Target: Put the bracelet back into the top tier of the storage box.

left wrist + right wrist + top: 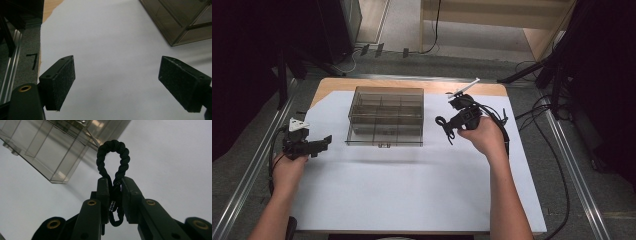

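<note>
From above, we see a table (362, 86) covered by a white sheet (412, 190), with a smoky translucent compartment box (385, 116) standing closed toward its far centre. The box is divided by inner walls into a grid of cells; we cannot tell whether anything lies in them. To the right of the box, the person's right hand (484, 134) holds the right gripper (451, 123) just above the sheet, its tip pointing left toward the box's right wall but apart from it. In the right gripper view, we see its two jaws pressed together on a black braided cord loop (113, 157): the twisted loop rises beyond the pads, while the lower end of the cord, bearing a small white-lettered tag, hangs down between them. The loop stands in front of a corner of the box and does not touch it. At the near left of the sheet, the left hand (287, 170) holds the left gripper (324, 142), which points right toward the box and lies well apart from it. In the left gripper view, we see its pads (62, 82) spread wide, with bare white sheet between them and a corner of the box at the far right. Black cables (557, 165) trail over the grey floor to the right of the table.
</note>
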The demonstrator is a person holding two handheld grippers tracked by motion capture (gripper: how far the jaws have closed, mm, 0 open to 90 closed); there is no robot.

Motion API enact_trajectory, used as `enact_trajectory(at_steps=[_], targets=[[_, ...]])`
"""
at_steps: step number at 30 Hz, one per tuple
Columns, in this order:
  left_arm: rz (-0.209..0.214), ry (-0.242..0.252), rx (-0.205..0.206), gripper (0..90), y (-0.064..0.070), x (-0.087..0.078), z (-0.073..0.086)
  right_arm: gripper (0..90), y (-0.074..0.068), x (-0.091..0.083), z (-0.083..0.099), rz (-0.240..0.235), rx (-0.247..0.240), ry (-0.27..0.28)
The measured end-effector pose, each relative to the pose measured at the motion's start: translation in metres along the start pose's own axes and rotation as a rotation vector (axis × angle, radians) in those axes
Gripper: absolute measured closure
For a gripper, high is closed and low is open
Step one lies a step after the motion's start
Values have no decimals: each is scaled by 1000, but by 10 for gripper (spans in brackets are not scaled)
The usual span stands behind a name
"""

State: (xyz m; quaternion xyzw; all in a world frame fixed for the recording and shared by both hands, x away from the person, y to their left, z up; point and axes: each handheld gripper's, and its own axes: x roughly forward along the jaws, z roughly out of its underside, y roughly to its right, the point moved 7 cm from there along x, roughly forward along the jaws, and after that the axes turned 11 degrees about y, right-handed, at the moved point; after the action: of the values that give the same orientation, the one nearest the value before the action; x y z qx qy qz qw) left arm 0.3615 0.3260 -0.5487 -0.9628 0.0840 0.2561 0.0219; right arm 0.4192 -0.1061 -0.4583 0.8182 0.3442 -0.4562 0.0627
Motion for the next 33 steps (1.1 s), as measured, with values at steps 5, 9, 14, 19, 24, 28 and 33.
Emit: enact_trajectory(at_steps=[5,9,14,19,24,28,33], targets=[[-5,-2,-3,151,-1,-2,1,785,-9,3,-3,-21,-20,0],[-8,-2,-3,151,-2,-3,2,785,-16,6,-5,-33,-29,-4],[-2,-12,8,152,-1,-1,2,785,-22,7,-8,-35,-51,-18],[3,-7,-8,152,-1,2,1,785,-31,5,-12,-41,-76,-21],[10,-10,-6,152,1,3,0,784,-42,5,-18,-35,-109,-32],[10,-12,-7,152,1,3,0,782,-55,8,-25,-59,-136,-34],[7,-9,-10,152,-1,3,0,782,-63,15,-31,-69,-156,-37]])
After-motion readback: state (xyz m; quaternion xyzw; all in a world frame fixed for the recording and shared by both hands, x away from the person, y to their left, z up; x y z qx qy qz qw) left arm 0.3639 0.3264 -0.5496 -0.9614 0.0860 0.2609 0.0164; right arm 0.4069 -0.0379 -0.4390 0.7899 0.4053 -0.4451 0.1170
